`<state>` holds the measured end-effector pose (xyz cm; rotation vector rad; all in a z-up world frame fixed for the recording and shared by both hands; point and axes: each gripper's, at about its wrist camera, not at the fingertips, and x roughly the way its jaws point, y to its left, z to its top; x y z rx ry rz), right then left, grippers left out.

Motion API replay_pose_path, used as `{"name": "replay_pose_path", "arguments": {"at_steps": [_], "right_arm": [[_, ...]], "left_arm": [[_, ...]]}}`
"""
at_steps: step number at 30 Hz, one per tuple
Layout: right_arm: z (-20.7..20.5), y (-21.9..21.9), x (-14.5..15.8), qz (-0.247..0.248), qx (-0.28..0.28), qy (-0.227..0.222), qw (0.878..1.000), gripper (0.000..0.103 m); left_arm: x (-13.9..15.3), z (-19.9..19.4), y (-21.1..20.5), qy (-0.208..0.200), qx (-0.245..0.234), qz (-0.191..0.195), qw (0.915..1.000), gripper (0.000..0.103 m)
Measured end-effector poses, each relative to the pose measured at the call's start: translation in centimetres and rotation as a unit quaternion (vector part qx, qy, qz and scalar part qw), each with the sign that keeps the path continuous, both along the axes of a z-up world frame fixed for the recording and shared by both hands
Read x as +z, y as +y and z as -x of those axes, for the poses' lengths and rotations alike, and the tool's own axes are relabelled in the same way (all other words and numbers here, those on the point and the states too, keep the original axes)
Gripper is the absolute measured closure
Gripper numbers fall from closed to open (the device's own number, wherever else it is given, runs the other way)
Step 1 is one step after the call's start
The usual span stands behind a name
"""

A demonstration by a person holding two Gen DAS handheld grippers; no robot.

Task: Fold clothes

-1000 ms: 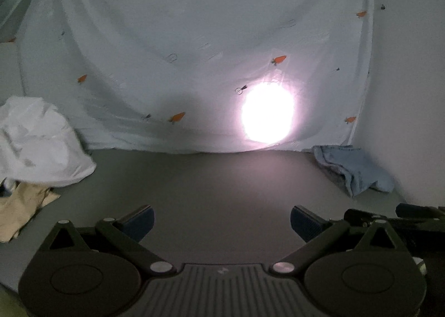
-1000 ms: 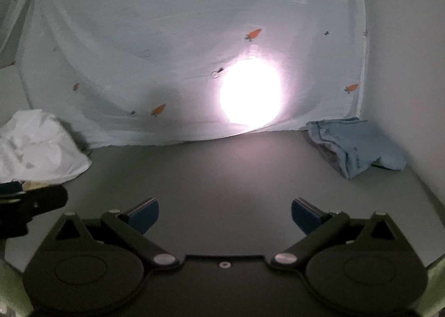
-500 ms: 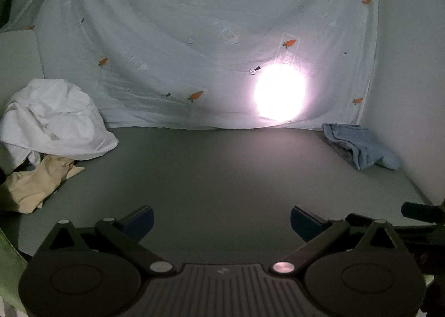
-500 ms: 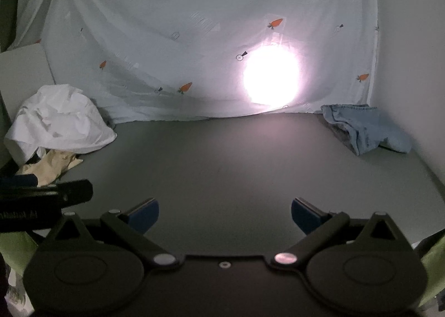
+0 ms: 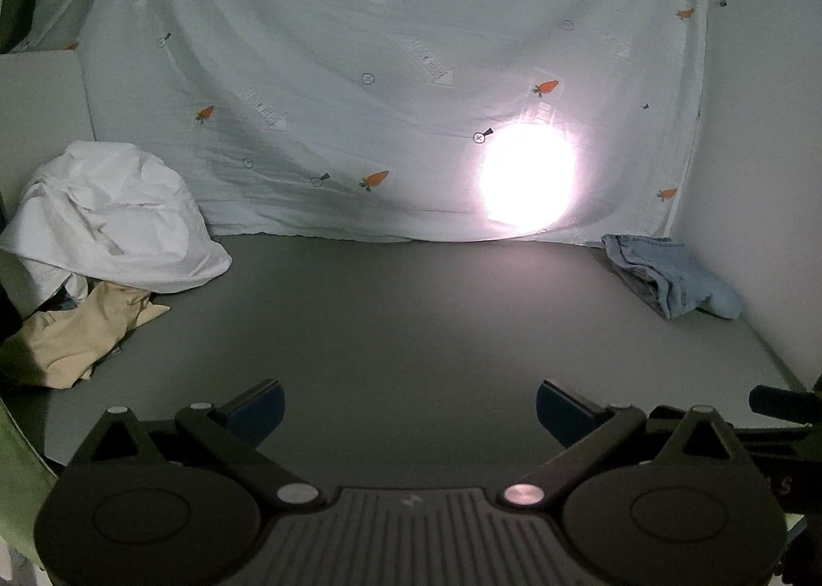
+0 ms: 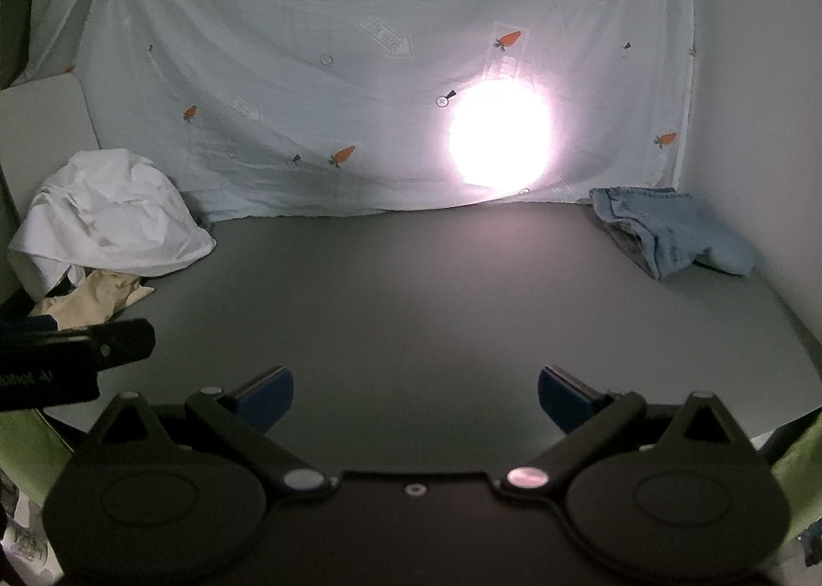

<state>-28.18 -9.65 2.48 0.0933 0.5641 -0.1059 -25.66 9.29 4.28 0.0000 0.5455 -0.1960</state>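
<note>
I hold the left gripper [image 5: 410, 409] and right gripper [image 6: 416, 398] with fingers wide, empty, above the grey table [image 5: 411, 319]. White garment [image 5: 113, 221] and beige garment [image 5: 77, 334] lie mid-left; folded denim garment [image 5: 668, 275] lies mid-right.

Heaped garment [image 5: 110, 219] far left on table [image 5: 411, 319], over crumpled cloth [image 5: 77, 334]; folded jeans [image 5: 668, 272] far right; hung sheet [image 5: 385, 72] behind.

Both my wrist cameras sit low behind my spread jaws, facing forward across the grey worktop [image 5: 411, 319] toward the carrot-print sheet [image 5: 359, 72]. They share the white garment pile [image 6: 113, 221] at left and the blue garment [image 6: 673, 231] at right.
</note>
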Motion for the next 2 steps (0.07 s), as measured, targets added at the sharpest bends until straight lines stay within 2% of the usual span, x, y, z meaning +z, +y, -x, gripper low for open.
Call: {"name": "replay_pose_path", "arguments": {"at_steps": [2], "right_arm": [[0.00, 0.04, 0.00, 0.000, -0.001, 0.000, 1.000, 0.000]], "left_arm": [[0.00, -0.10, -0.04, -0.001, 0.001, -0.002, 1.0000, 0.000]]}}
